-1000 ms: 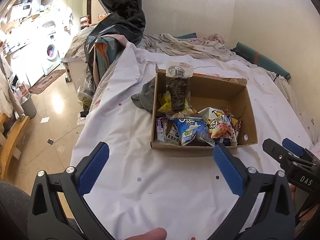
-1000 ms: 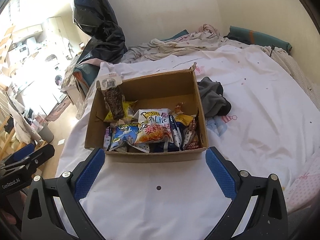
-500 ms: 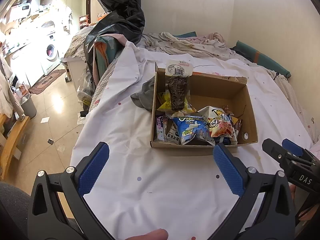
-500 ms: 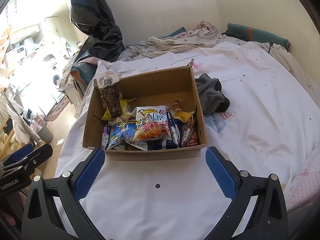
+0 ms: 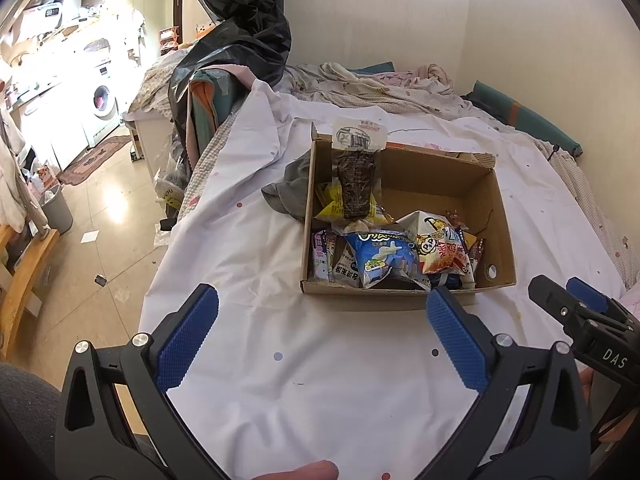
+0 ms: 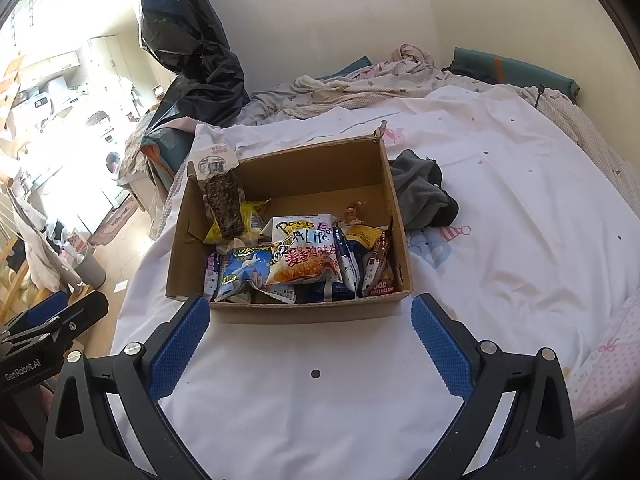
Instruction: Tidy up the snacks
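Since the earlier frames, the cardboard box (image 6: 288, 216) is seen slightly farther off in the right wrist view, so a small withdrawal of the right claw (image 6: 310, 344) is inferred; little change is noted in the left view. Both claws are held wide open and nothing is gripped by either. The left claw (image 5: 322, 334) is held over bare sheet, just short of the box's near wall.

The snacks are found inside the box, crowded against the near wall: a blue packet (image 5: 382, 258), a white and orange packet (image 6: 304, 254), and a dark bar (image 6: 224, 206) propped against the far left corner. The far half of the box is left bare.

Risks are judged as follows. The packets overlap, so two may be pinched together. The puffed bags may be crushed by a hard squeeze. The box may be pushed along the soft white sheet (image 6: 520, 240) if its wall is struck. The propped bar may be toppled.
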Demonstrator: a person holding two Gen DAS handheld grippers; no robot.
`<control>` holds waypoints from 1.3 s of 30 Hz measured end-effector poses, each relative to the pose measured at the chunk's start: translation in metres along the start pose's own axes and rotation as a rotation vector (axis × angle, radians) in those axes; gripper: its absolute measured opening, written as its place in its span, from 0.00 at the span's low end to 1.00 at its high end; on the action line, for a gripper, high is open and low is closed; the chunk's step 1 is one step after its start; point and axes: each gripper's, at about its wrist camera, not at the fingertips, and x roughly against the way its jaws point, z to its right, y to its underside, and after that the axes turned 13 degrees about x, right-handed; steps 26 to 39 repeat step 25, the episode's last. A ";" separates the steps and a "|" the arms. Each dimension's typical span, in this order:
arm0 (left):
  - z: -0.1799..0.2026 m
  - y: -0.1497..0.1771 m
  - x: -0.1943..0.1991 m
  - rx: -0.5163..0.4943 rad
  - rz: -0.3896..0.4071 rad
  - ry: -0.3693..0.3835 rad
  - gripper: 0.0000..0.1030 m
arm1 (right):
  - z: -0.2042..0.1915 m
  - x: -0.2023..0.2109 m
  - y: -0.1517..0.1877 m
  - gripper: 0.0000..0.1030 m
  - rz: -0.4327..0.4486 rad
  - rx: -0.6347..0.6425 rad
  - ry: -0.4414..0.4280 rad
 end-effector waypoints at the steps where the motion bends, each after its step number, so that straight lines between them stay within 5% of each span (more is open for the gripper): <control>1: 0.000 0.000 0.000 0.000 0.000 -0.001 1.00 | 0.000 0.000 0.000 1.00 0.000 0.000 -0.001; 39: 0.002 0.001 0.000 -0.004 0.002 -0.008 1.00 | -0.001 0.004 -0.001 1.00 0.008 -0.005 -0.003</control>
